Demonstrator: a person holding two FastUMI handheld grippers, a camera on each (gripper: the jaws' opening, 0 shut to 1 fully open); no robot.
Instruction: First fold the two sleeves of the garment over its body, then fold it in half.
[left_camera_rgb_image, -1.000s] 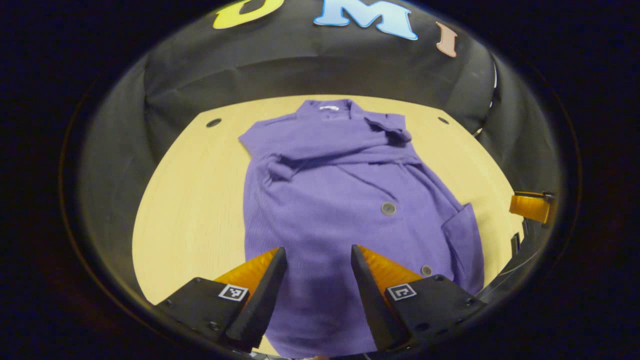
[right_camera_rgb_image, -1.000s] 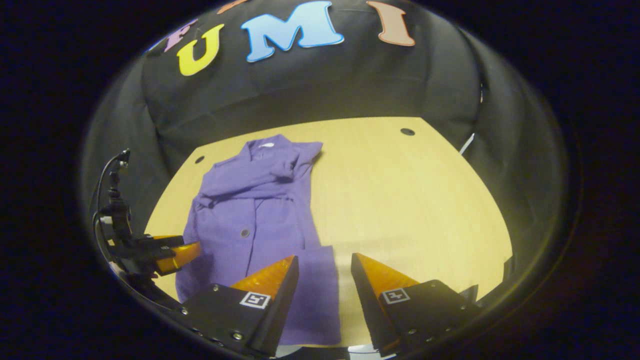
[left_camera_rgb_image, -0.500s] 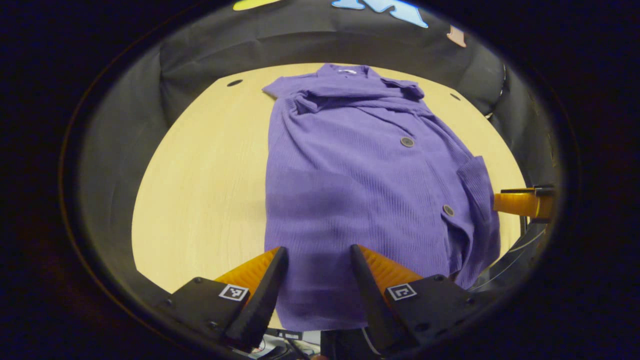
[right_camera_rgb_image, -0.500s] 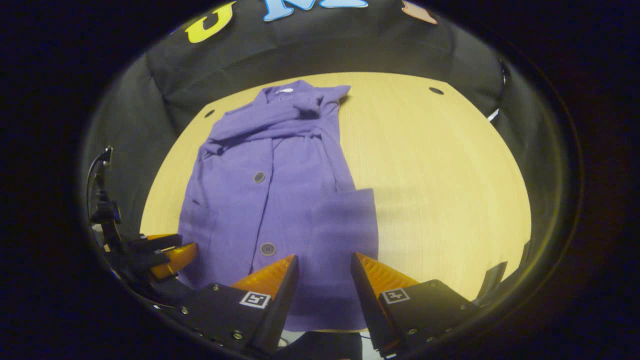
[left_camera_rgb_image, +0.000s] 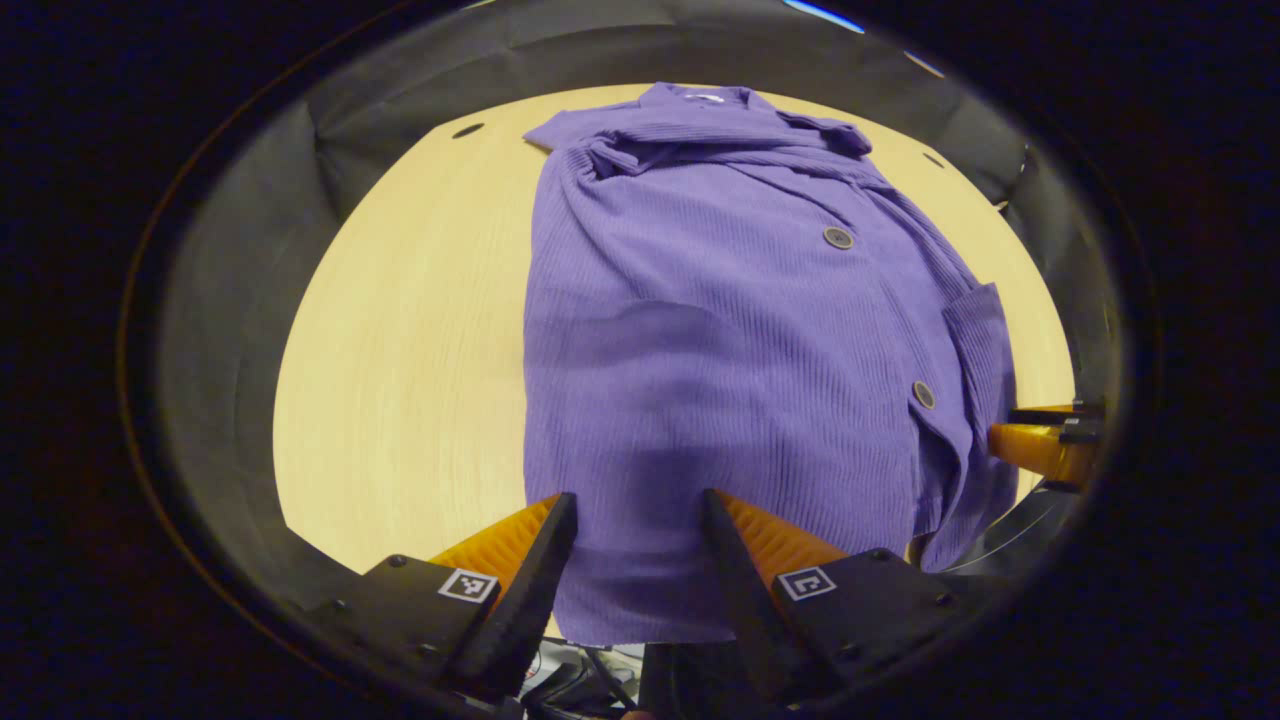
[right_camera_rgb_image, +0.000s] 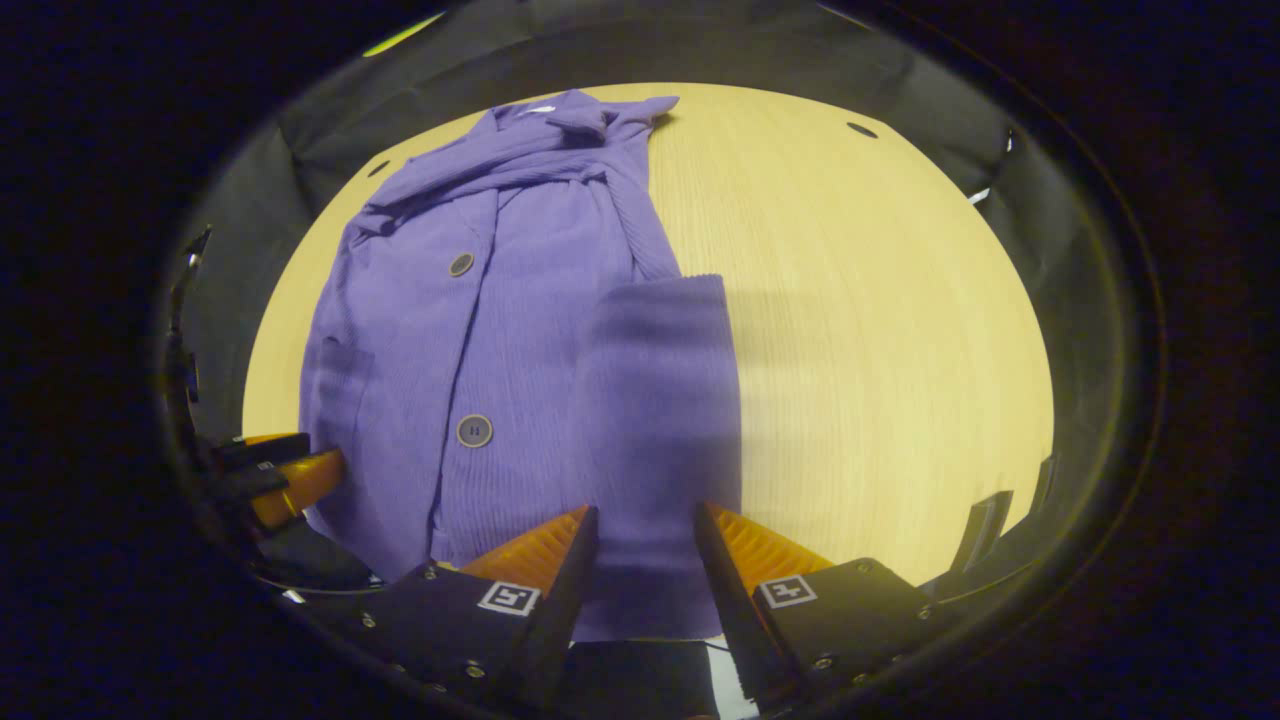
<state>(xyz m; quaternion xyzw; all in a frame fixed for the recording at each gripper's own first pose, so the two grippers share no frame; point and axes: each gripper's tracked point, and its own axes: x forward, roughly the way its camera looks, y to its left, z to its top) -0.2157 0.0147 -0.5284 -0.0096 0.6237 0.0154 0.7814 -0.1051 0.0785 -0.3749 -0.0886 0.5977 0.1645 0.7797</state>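
A purple ribbed cardigan (left_camera_rgb_image: 720, 300) with round buttons lies lengthwise on the pale wooden table (left_camera_rgb_image: 400, 330), collar at the far end and both sleeves folded across the chest. In the left gripper view, my left gripper (left_camera_rgb_image: 635, 510) stands open above the hem's left part. My right gripper (right_camera_rgb_image: 645, 520) is open over the hem's right corner, above the patch pocket (right_camera_rgb_image: 660, 380). The hem (right_camera_rgb_image: 650, 610) reaches the table's near edge. The right gripper (left_camera_rgb_image: 1040, 445) shows at the far right of the left gripper view; the left gripper (right_camera_rgb_image: 285, 480) shows at the left of the right gripper view.
Bare tabletop (right_camera_rgb_image: 880, 330) stretches to the right of the cardigan and on its left (left_camera_rgb_image: 400, 330). Black cloth walls close in the table's far and side edges. Small round holes (right_camera_rgb_image: 860, 130) mark the far corners.
Both grippers have come lower and closer over the hem, so the cardigan looms larger. Their jaws stayed open and the cardigan has not moved.
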